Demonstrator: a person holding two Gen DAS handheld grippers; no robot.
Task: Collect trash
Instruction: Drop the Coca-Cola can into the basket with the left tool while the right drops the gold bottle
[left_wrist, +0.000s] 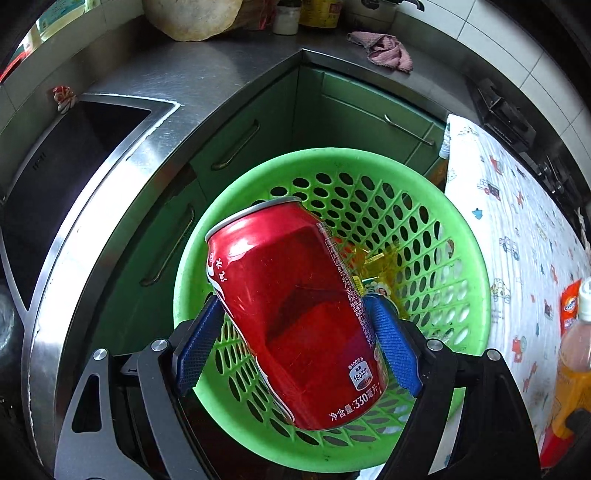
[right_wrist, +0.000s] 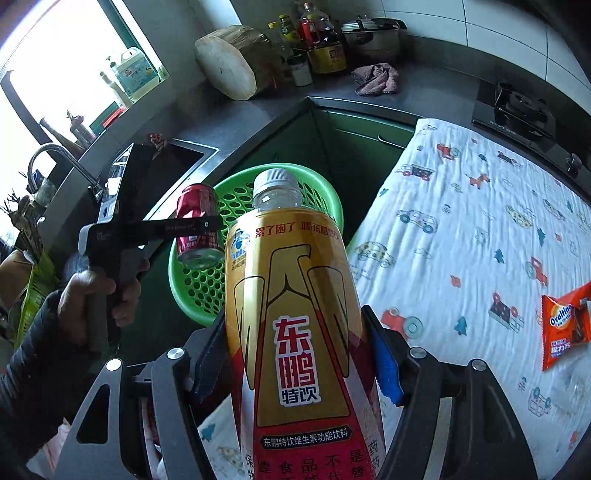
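Observation:
My left gripper (left_wrist: 295, 317) is shut on a red cola can (left_wrist: 295, 314) and holds it tilted over the green perforated basket (left_wrist: 461, 236). Yellow wrappers (left_wrist: 380, 258) lie inside the basket. My right gripper (right_wrist: 295, 350) is shut on a yellow and red drink bottle (right_wrist: 295, 314) with a white cap, upright above the patterned cloth (right_wrist: 461, 221). In the right wrist view the left gripper (right_wrist: 201, 225) holds the can (right_wrist: 195, 221) over the basket (right_wrist: 199, 291). An orange Ovaltine packet (right_wrist: 565, 328) lies on the cloth at the right.
A steel counter (left_wrist: 207, 81) wraps the corner, with a sink (left_wrist: 55, 177) at the left and green cabinets (left_wrist: 351, 118) below. A pink rag (left_wrist: 384, 50), a round wooden block (right_wrist: 236, 62), bottles and a pot (right_wrist: 373, 35) stand at the back. A black stove (right_wrist: 517, 110) is at the right.

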